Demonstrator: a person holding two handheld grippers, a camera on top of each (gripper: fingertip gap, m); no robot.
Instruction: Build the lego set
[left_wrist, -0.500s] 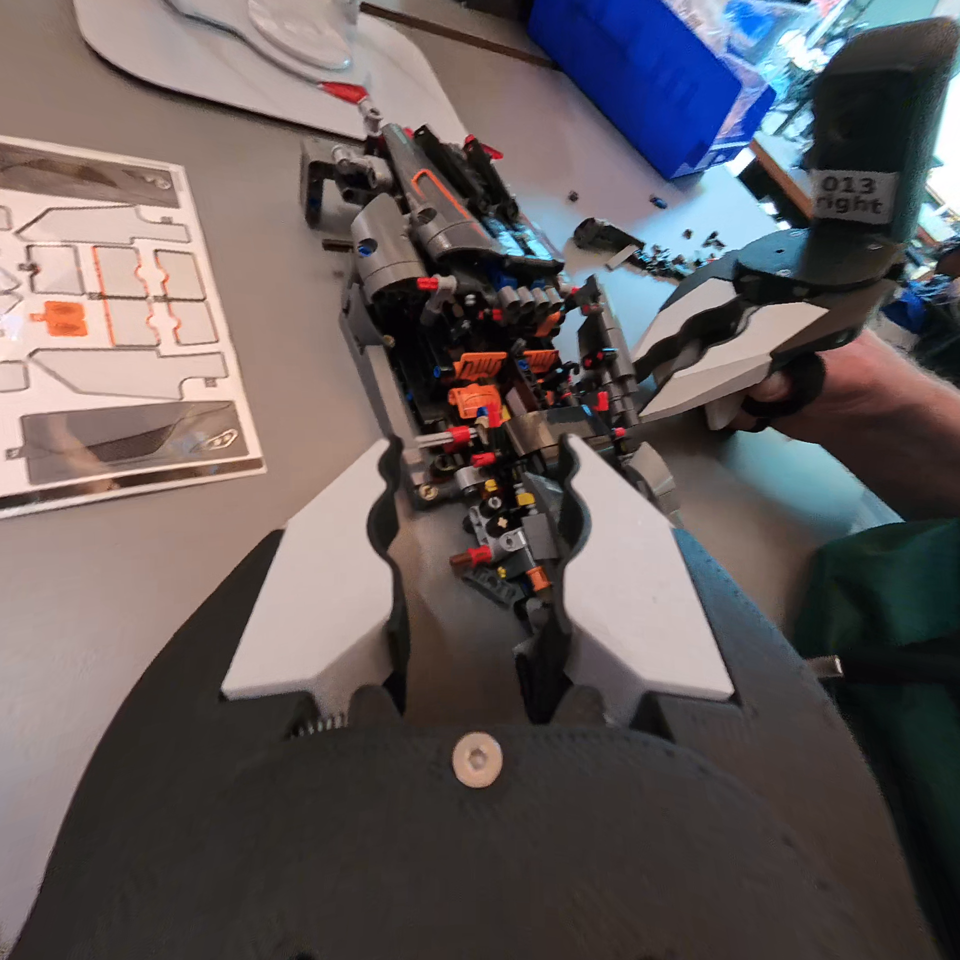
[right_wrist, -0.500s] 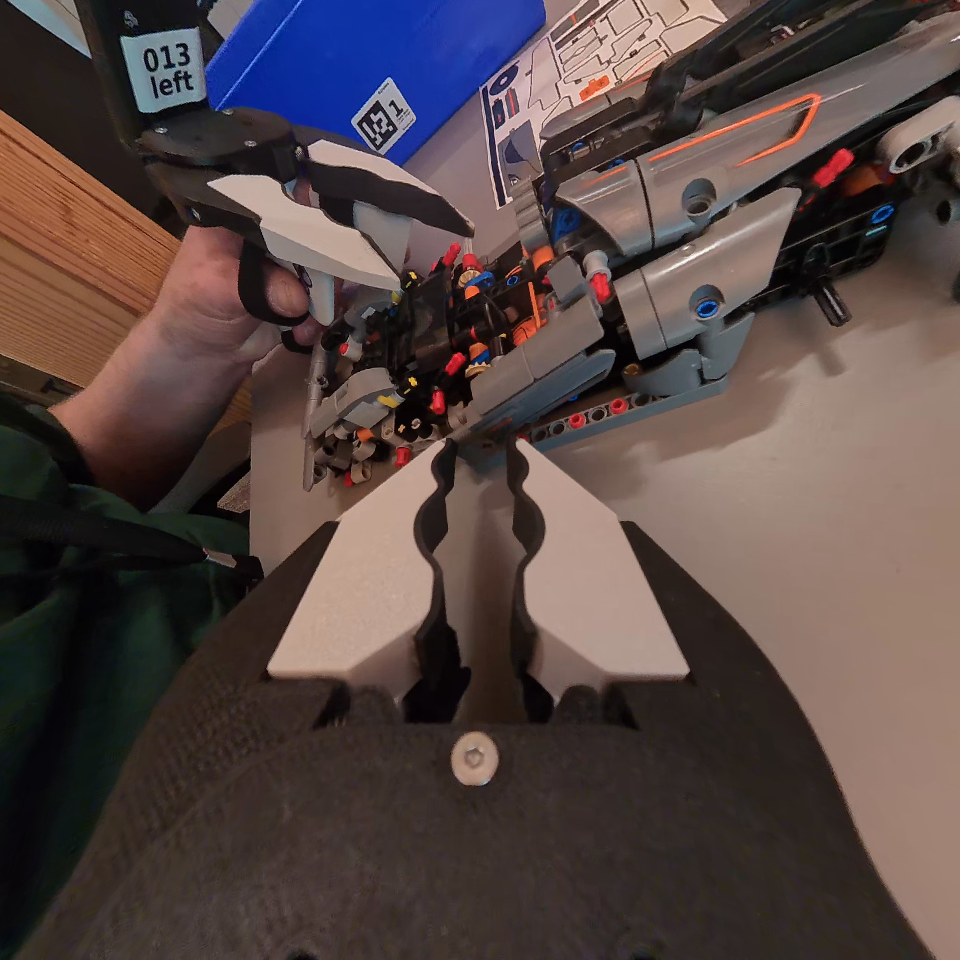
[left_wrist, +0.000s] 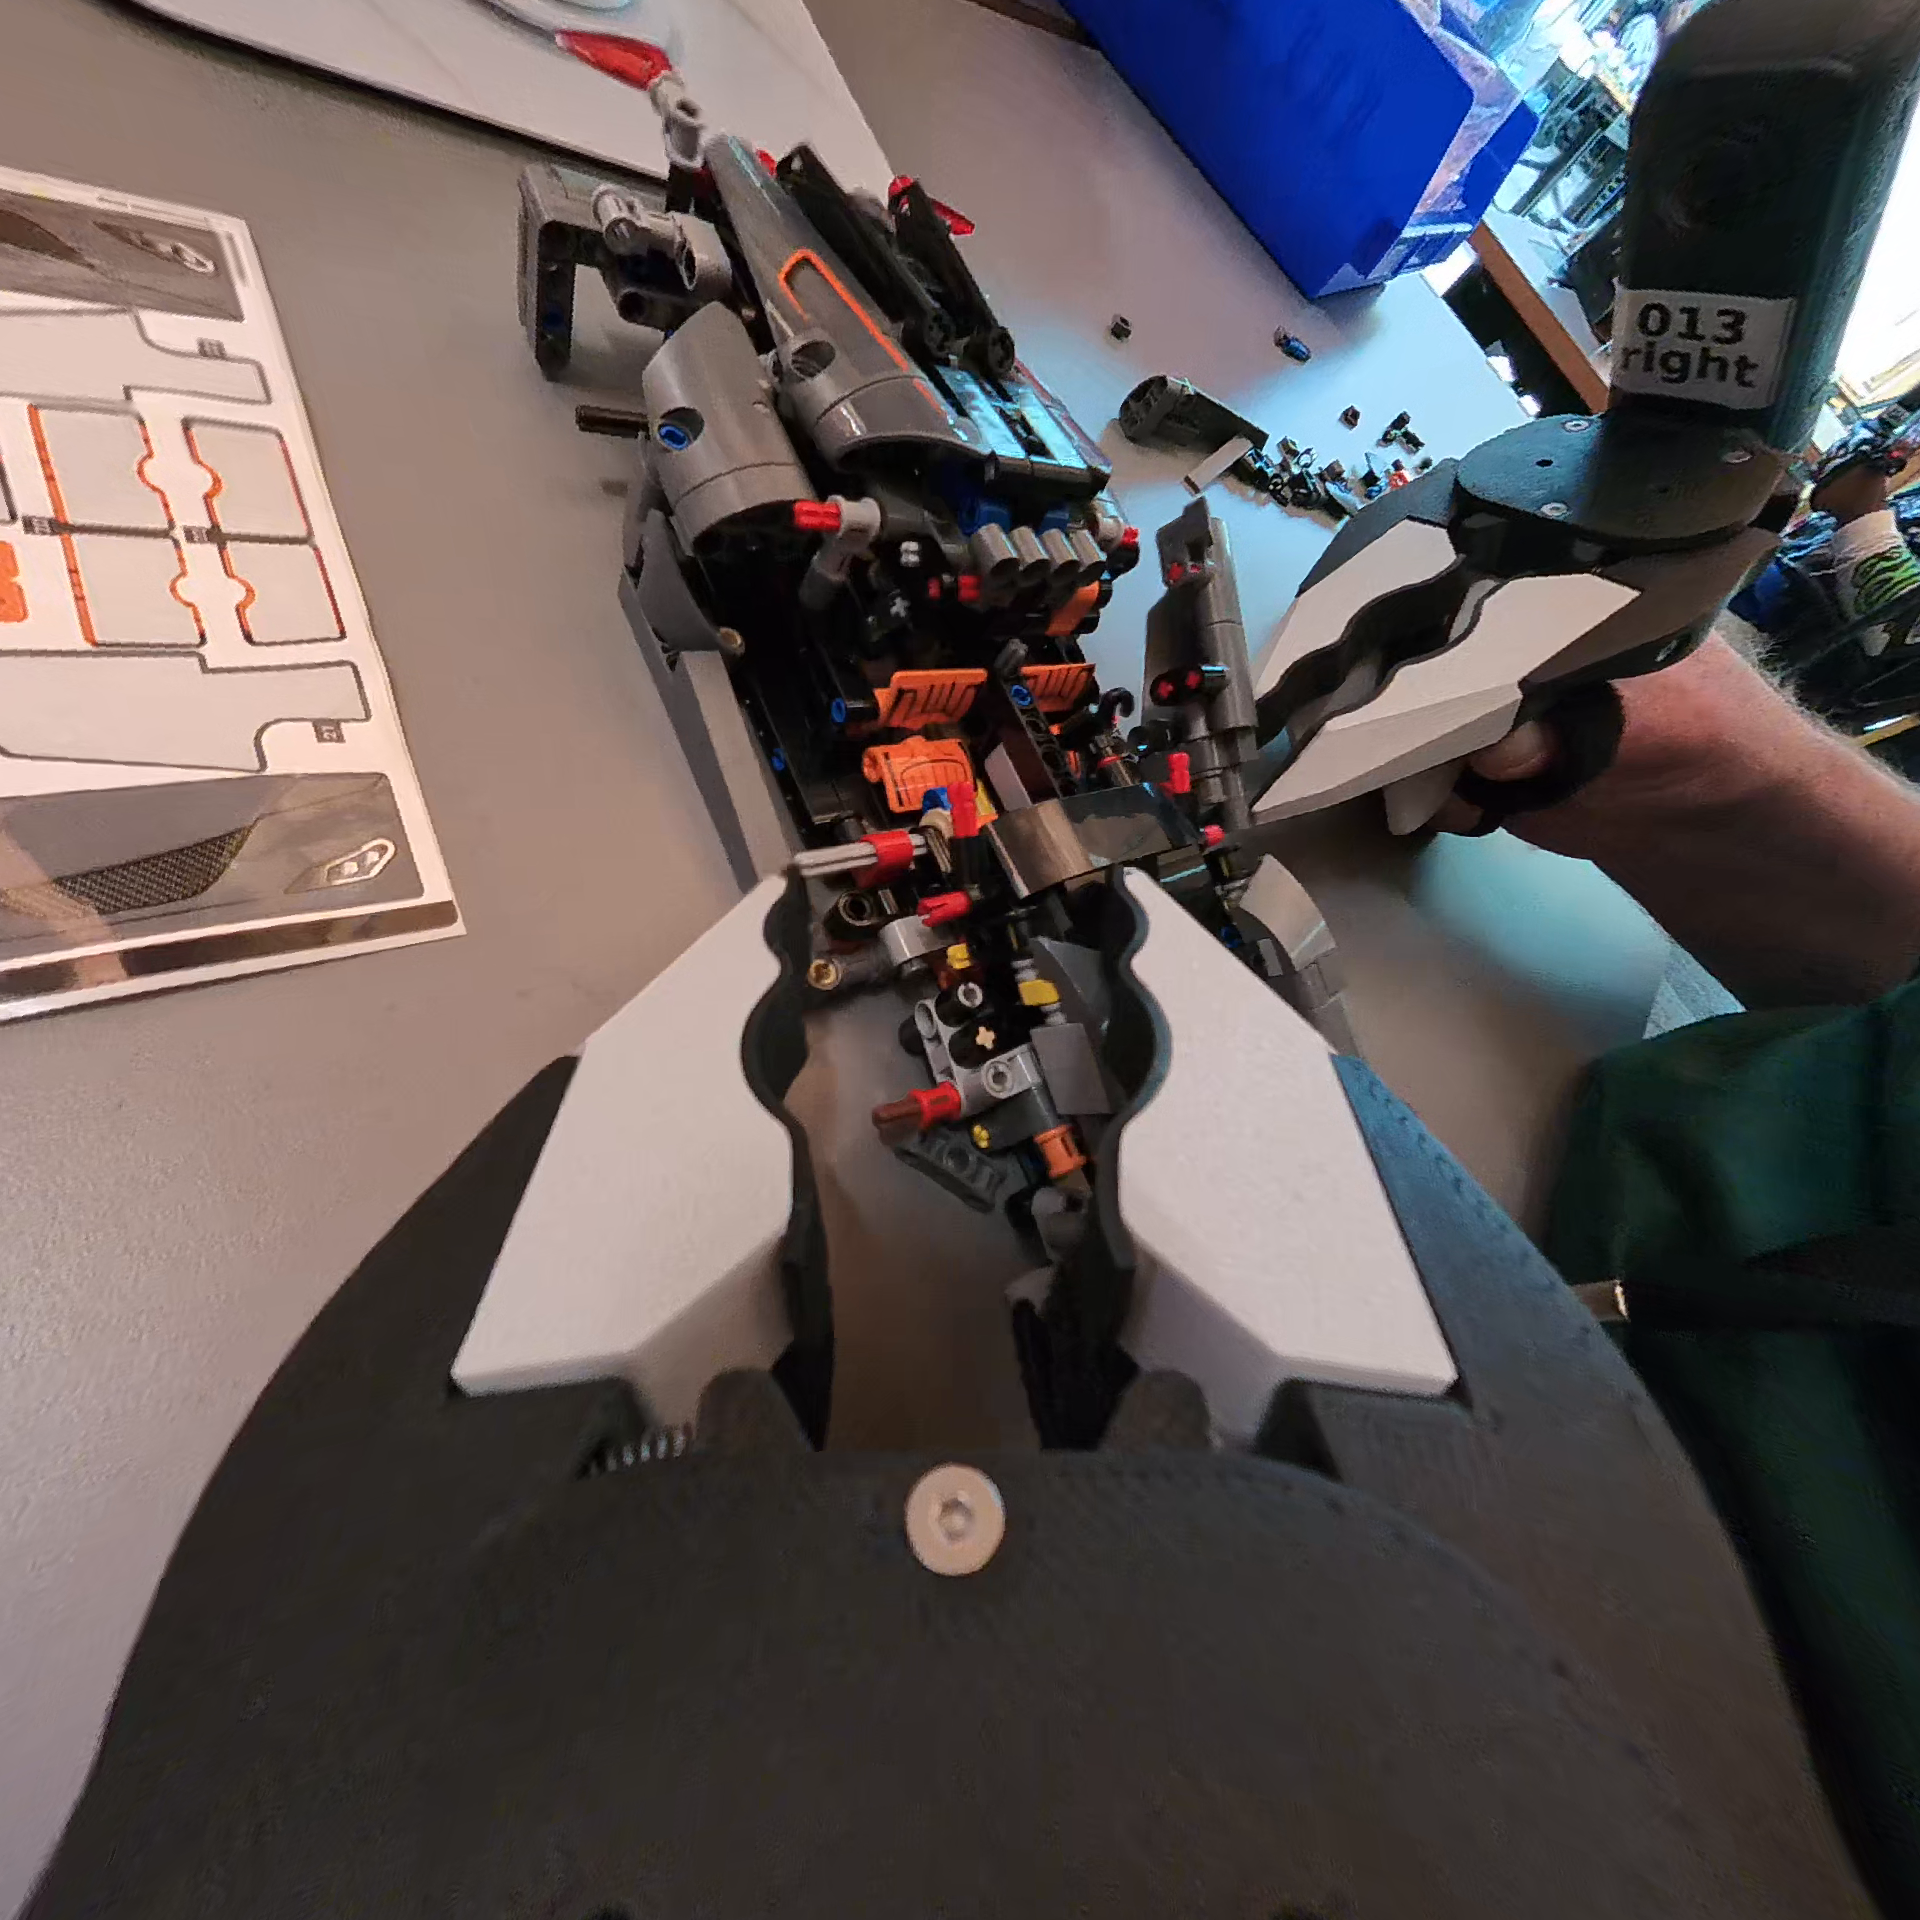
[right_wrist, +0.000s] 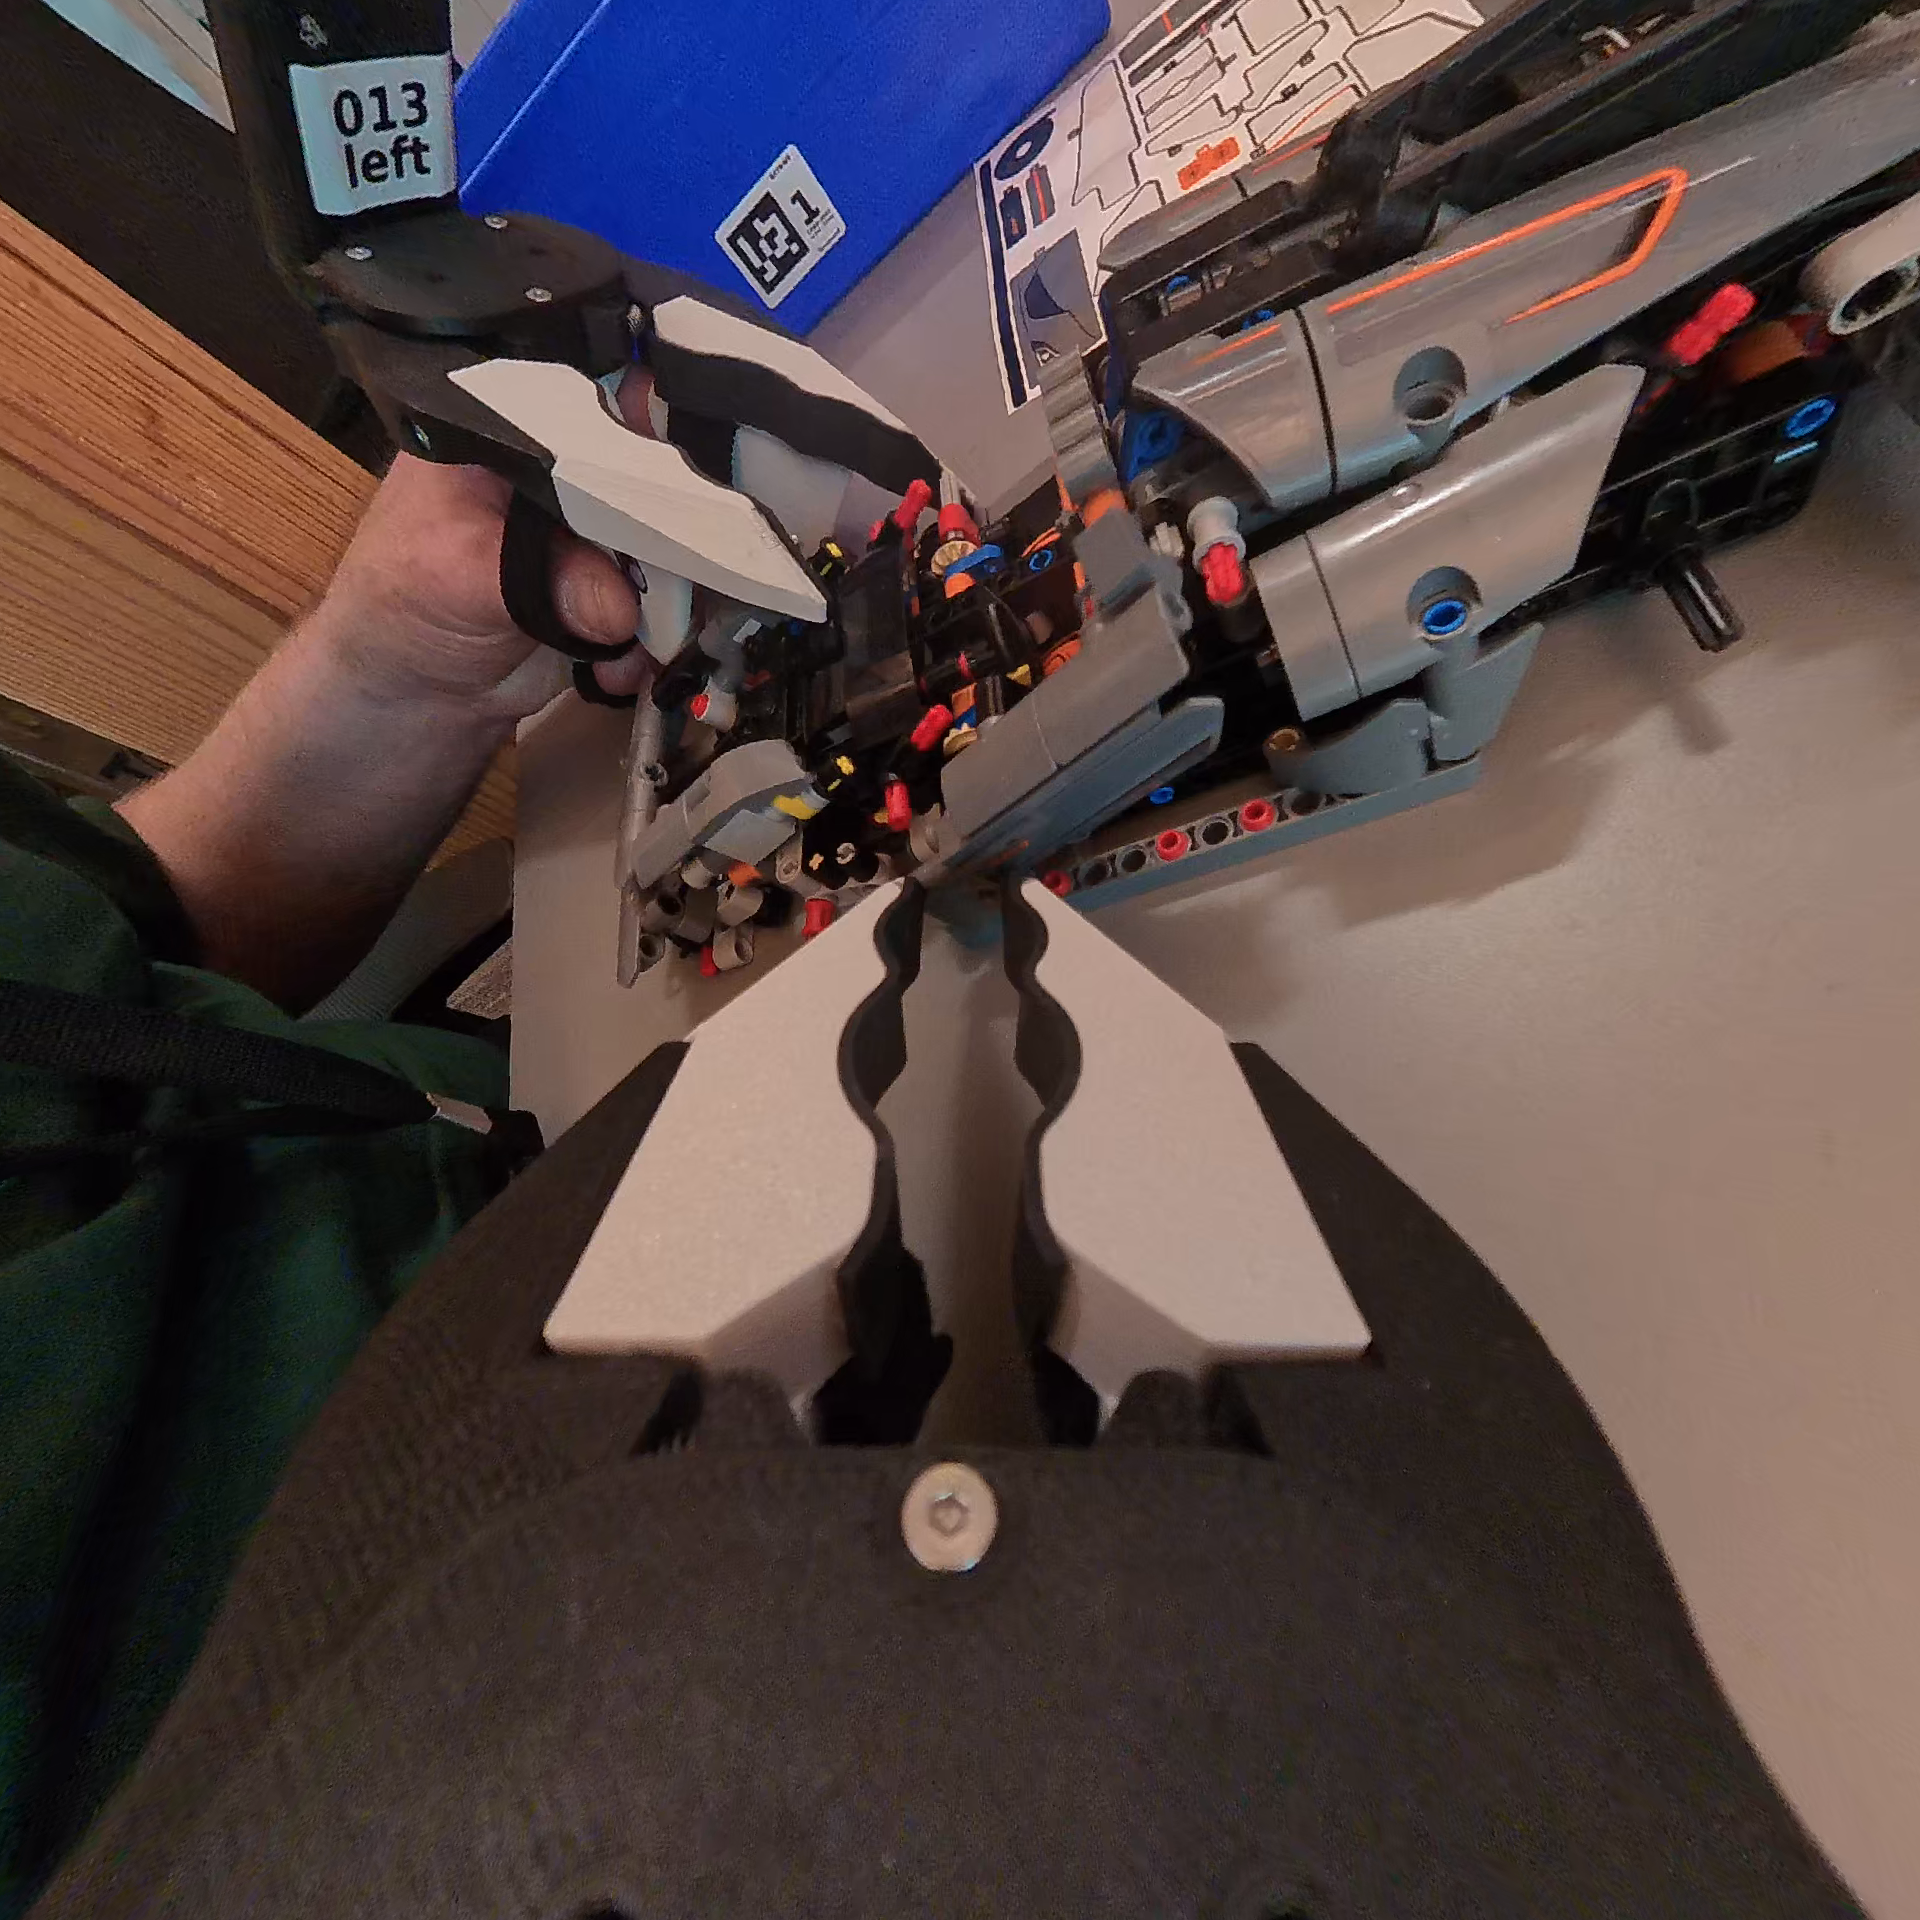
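Note:
The part-built grey, black and orange lego car (left_wrist: 894, 582) lies lengthwise on the grey table, and it also shows in the right wrist view (right_wrist: 1382, 488). My left gripper (left_wrist: 956, 894) is open and straddles the car's near end, with pins and small parts between its fingers. It shows over that end in the right wrist view (right_wrist: 831, 540). My right gripper (right_wrist: 961, 899) is nearly closed, its tips pinching a dark grey panel (left_wrist: 1112, 826) at the car's side. The right gripper also shows in the left wrist view (left_wrist: 1262, 764).
A sticker sheet (left_wrist: 177, 582) lies left of the car. A blue box (left_wrist: 1288, 125) stands at the back, with small loose parts (left_wrist: 1299, 473) scattered in front of it. A hand and green sleeve (left_wrist: 1714, 1174) are at the right. A wooden edge (right_wrist: 135, 499) is at the left.
The right gripper has edged slightly closer to the car's side. The left gripper has sunk a little lower over the car's end. The car has not moved.

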